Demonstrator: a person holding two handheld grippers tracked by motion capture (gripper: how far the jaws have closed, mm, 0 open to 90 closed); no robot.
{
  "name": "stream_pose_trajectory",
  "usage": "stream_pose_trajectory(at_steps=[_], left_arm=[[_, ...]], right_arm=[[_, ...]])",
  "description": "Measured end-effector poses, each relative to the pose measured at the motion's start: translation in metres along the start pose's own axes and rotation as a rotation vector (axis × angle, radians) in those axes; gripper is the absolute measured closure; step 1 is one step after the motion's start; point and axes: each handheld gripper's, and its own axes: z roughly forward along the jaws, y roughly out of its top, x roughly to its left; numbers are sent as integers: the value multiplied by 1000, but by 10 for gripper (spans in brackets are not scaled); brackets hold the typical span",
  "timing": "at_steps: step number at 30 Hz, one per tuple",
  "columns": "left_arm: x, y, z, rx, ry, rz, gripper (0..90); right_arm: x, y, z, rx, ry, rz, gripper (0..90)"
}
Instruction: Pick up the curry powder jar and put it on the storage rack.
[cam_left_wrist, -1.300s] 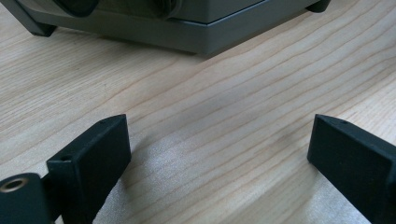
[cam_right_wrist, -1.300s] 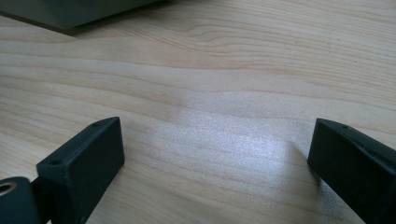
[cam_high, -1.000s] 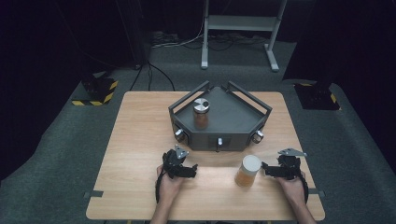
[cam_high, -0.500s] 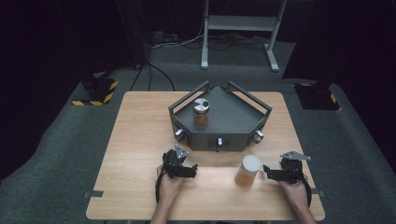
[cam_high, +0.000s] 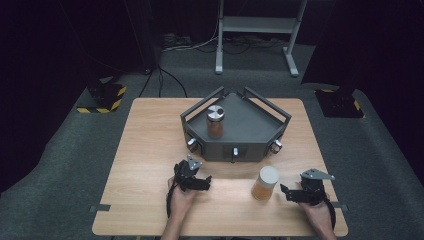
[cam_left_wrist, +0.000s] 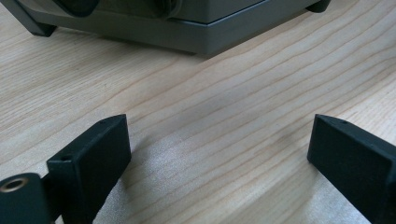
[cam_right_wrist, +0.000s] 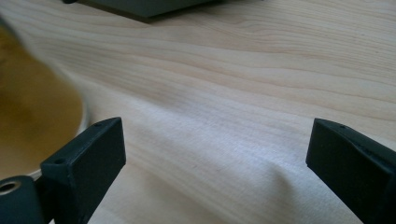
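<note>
On the bench (cam_high: 140, 150), the left gripper (cam_high: 204, 182) rests near the front edge, left of centre, its jaws wide and empty, unmoved over the last second. Just right of centre near that same edge stands the white-lidded jar (cam_high: 265, 183) of amber stuff, upright and free, while a second jar (cam_high: 215, 120) sits inside the grey tray (cam_high: 250, 142) toward the back. The right gripper (cam_high: 286, 192), jaws spread wide with nothing between them, has drawn slightly back toward the front right corner and now sits just beside the white-lidded jar, which suggests that jar has been let go or the grasp is not yet begun.
</note>
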Motion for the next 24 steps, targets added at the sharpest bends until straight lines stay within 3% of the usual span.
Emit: stream_pose_trajectory(at_steps=[12, 24], left_arm=[[0, 0, 0, 0, 0, 0, 62], [0, 0, 0, 0, 0, 0, 62]], right_arm=[[6, -8, -14, -9, 78, -44, 50], [13, -10, -14, -13, 158, -86, 60]])
